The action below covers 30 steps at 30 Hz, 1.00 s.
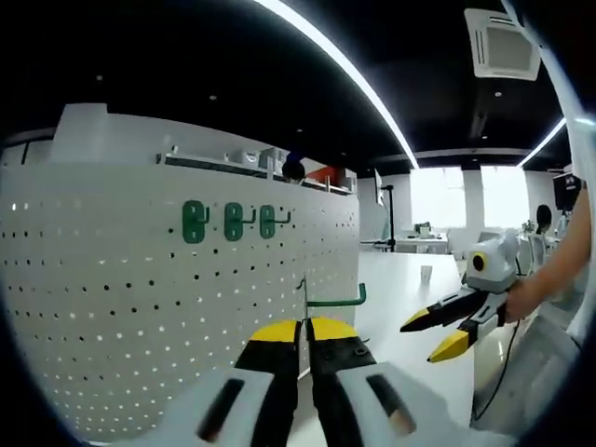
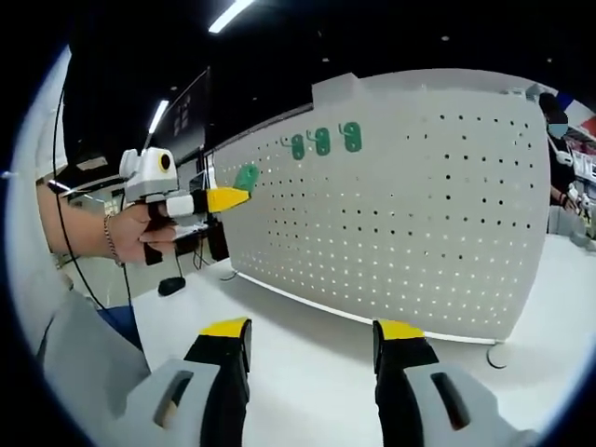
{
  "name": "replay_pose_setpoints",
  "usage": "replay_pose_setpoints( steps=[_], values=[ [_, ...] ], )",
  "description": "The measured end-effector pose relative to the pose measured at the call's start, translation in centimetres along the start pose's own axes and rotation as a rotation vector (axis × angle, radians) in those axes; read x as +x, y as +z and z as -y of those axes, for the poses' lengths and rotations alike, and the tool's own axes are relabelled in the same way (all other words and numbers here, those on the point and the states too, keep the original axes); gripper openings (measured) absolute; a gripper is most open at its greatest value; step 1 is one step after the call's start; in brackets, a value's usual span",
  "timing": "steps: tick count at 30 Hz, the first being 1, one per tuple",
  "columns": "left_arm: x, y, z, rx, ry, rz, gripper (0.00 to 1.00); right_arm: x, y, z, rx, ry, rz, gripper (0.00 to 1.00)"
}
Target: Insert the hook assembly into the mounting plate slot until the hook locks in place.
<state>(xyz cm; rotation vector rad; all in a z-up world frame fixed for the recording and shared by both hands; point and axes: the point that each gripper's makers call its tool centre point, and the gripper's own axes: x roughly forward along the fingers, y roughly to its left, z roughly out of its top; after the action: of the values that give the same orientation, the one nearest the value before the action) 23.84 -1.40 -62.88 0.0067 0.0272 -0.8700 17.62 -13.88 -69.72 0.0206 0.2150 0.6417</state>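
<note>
White pegboard (image 1: 140, 279) upright on table (image 2: 317, 354), three green hooks (image 1: 233, 222) mounted. Left gripper (image 1: 304, 328) pinching green hook (image 1: 337, 300). Right gripper (image 2: 312, 328) spread, empty.

Each tool has white bodies, black jaws and yellow tips: the left tool (image 1: 306, 333), the right tool (image 2: 312, 337). A thin bracelet (image 2: 110, 240) circles the left wrist; a black cable (image 1: 501, 363) hangs from the right tool.

You have one white pegboard (image 1: 140, 298), three green hooks (image 1: 231, 222) mounted on it (a row), one more (image 1: 337, 300) in your tool.
</note>
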Motion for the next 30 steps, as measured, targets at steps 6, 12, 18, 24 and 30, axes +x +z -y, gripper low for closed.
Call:
replay_pose_setpoints(
  steps=[6,12,18,24,30],
  values=[
    [0.1,-0.1,0.2,0.002,-0.003,0.002,0.02,-0.4,1.6,-1.1,0.017,0.044,0.078,0.5],
    [0.1,-0.3,0.5,-0.001,-0.003,-0.004,0.03,-0.9,3.5,-1.9,0.043,0.073,0.171,0.51],
    [0.0,-0.4,0.5,-0.015,0.001,0.0,0.03,-0.8,4.7,-2.7,0.034,0.106,0.212,0.52],
    [-0.3,-0.5,0.5,-0.022,0.01,0.001,0.03,0.0,5.0,-3.0,0.053,0.121,0.216,0.51],
    [-0.5,-0.6,0.5,-0.026,0.016,0.002,0.03,1.4,5.6,-3.8,0.051,0.138,0.22,0.51]
  ],
)
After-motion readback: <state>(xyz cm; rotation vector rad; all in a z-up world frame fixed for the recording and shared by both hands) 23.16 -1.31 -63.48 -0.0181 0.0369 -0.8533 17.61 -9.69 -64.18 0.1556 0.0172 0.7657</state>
